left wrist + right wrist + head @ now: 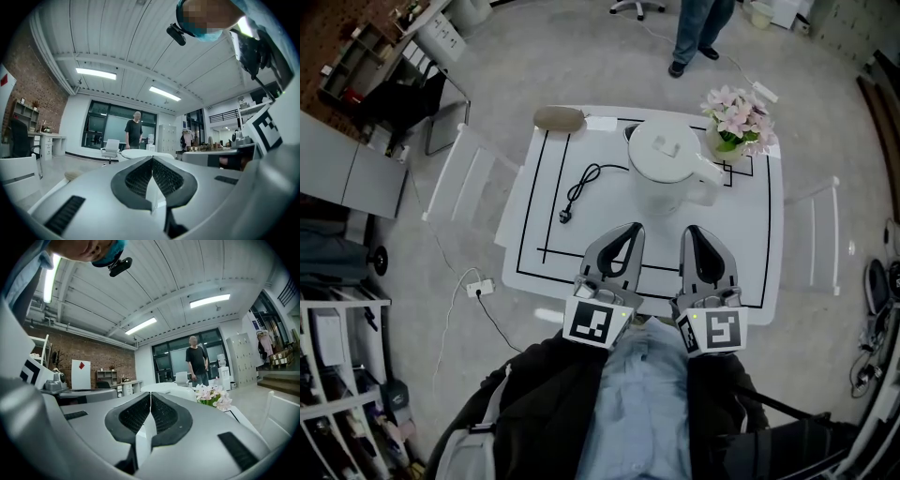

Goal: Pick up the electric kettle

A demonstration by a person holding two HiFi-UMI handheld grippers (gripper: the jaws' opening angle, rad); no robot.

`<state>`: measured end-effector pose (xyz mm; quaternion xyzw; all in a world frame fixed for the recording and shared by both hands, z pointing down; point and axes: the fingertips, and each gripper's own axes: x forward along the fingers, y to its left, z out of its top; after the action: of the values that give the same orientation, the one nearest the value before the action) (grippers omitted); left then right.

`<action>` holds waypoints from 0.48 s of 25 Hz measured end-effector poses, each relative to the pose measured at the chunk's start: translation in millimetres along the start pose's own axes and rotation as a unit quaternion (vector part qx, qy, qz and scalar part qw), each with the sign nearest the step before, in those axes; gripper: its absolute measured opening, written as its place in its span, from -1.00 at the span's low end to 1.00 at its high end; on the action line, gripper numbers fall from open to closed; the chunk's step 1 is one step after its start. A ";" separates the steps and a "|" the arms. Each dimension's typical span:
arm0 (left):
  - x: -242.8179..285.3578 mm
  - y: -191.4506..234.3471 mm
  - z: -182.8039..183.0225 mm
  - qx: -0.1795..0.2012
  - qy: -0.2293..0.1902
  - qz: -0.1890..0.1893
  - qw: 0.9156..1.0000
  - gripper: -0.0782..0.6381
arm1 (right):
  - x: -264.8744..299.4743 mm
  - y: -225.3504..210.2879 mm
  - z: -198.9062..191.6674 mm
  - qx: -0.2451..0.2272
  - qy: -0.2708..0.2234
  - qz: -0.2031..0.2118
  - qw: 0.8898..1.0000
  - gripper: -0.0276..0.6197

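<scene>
A white electric kettle (668, 170) stands near the middle of the white table (750, 244), its lid on and its handle toward the right. Its black power cord (583, 187) lies loose to the left with the plug near the marked line. My left gripper (631, 229) and right gripper (690, 232) hover side by side over the table's near part, just short of the kettle, both shut and empty. In the left gripper view the jaws (152, 158) meet, with the kettle's lid (140, 153) just beyond. The right gripper (150, 393) points at the kettle (171, 387) too.
A pot of pink flowers (735, 119) stands right behind the kettle. A brown oval object (560, 118) lies at the table's far left corner. White chairs (467, 173) flank the table on both sides. A person (698, 30) stands beyond the table. A power strip (481, 287) lies on the floor.
</scene>
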<state>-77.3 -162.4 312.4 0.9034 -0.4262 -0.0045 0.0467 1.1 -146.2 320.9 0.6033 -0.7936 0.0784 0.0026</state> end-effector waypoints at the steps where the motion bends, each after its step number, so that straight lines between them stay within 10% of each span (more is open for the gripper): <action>1: 2.0 1.0 1.0 0.001 0.000 0.000 1.000 -0.76 | 1.1 -1.3 0.0 0.002 0.001 -0.001 1.000 -0.86; 12: 32.8 13.7 -25.5 0.003 0.022 0.005 1.000 -0.76 | 27.3 -27.0 -26.2 0.022 0.034 -0.007 0.999 -0.86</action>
<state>-65.7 -194.2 340.0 0.9013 -0.4295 0.0163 0.0536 17.2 -176.0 352.8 0.6059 -0.7869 0.1160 0.0168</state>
